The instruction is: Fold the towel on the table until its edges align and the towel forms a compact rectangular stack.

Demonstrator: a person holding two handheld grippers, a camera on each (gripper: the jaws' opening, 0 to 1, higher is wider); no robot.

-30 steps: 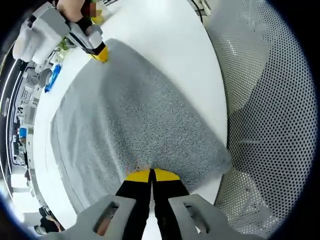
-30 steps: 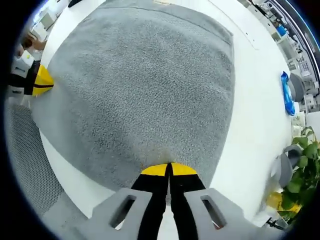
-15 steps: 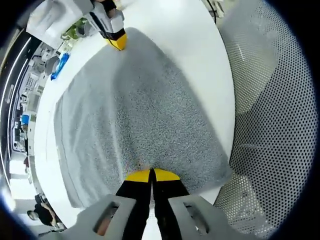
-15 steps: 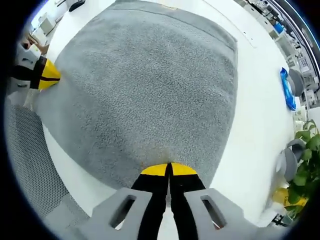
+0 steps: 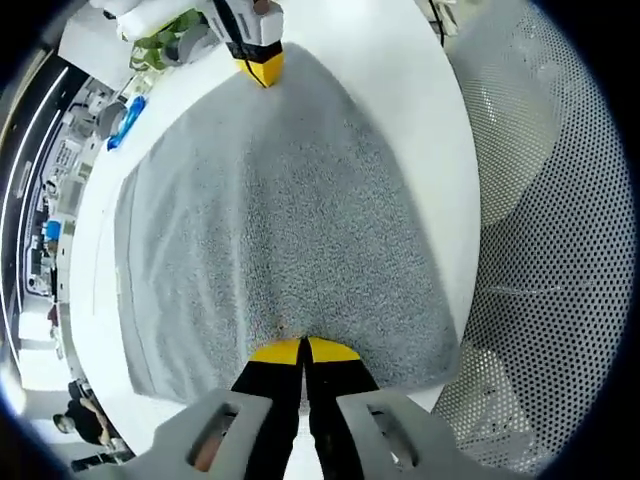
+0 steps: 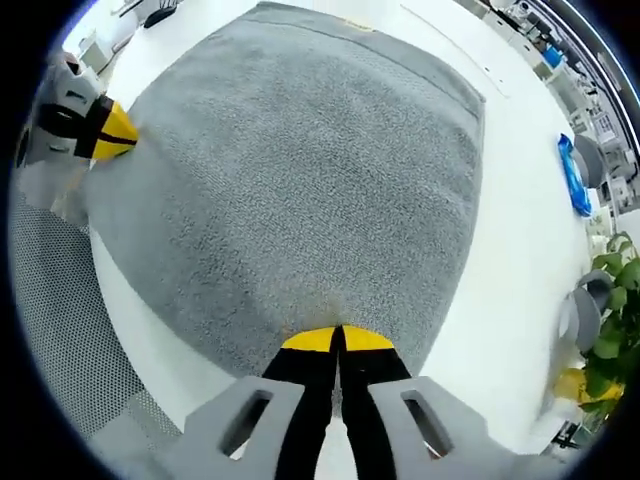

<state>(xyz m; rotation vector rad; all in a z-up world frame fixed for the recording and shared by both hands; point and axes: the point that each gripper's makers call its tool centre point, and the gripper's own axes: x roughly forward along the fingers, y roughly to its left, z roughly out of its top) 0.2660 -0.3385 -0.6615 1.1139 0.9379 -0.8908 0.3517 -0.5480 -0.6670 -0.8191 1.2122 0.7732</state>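
A grey towel [image 5: 270, 210] lies spread on the white table [image 5: 400, 80]. My left gripper [image 5: 303, 348] is shut on its near edge, yellow tips pinched together over the cloth. In the right gripper view the same towel [image 6: 300, 170] stretches away from my right gripper [image 6: 335, 340], which is shut on another corner of that edge. The right gripper [image 5: 258, 65] appears at the top of the left gripper view, holding the far corner. The left gripper [image 6: 108, 130] shows at the left of the right gripper view, gripping the towel's corner.
A perforated grey mesh surface [image 5: 550, 250] lies beyond the table edge, seen also as mesh [image 6: 50, 300] in the right gripper view. A blue object [image 6: 572, 175] and green plant leaves [image 6: 610, 340] sit off to the right. Cluttered shelves [image 5: 50, 180] run along the left.
Both grippers have carried their held corners along, so the towel lies flatter and more stretched. The other gripper has shifted in each view, rightward and up in the left gripper view.
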